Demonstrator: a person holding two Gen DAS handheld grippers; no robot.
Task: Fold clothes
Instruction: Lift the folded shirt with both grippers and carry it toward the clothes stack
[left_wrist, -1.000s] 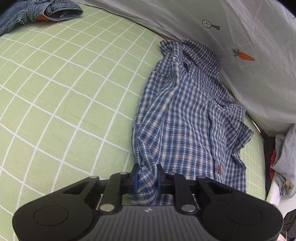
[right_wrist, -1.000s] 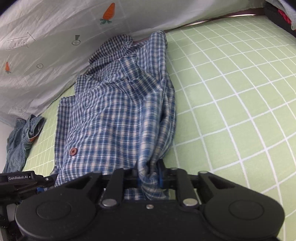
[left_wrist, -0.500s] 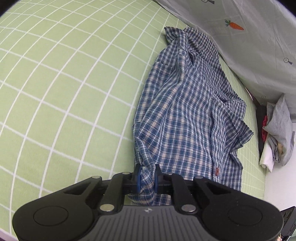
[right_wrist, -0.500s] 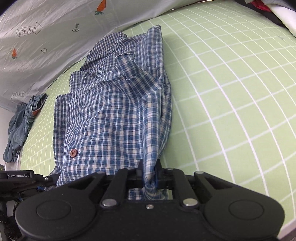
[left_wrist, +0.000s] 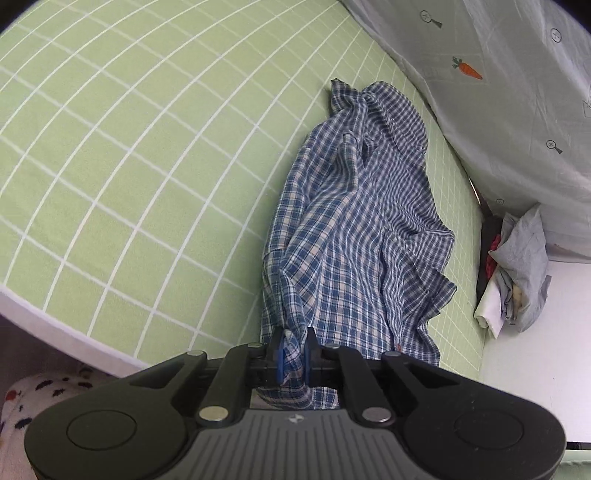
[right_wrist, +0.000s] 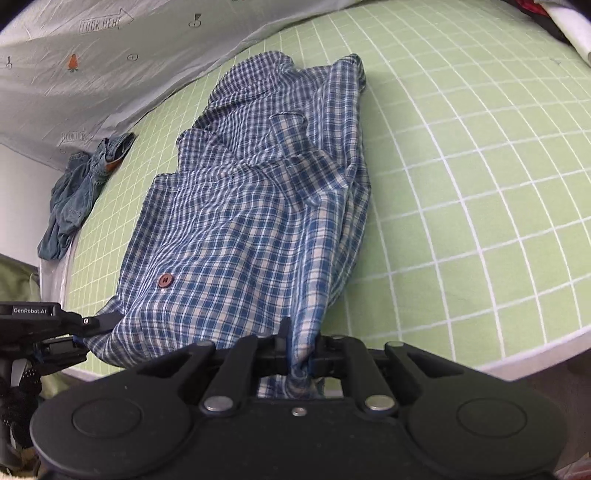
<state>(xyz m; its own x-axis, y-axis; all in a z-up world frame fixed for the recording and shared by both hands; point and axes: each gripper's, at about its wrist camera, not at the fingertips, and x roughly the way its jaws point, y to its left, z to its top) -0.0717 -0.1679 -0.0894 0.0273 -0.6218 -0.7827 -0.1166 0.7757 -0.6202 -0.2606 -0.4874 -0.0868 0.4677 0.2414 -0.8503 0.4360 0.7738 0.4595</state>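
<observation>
Green grid sheet (left_wrist: 147, 155); grey carrot-print cloth (left_wrist: 517, 110) behind; spotted rug (left_wrist: 22, 398) on floor

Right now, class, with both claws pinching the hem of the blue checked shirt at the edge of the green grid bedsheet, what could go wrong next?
1. The blue checked cotton shirt lies bunched, with one side rolled into a thick ridge; pulling further may lock in creases.
2. The left claw is closing on a thin pinch of hem, and the right claw holds a twisted wad; either could slip.
3. Both grips sit at the edge of the green grid bedsheet, so the shirt could slide off.
</observation>
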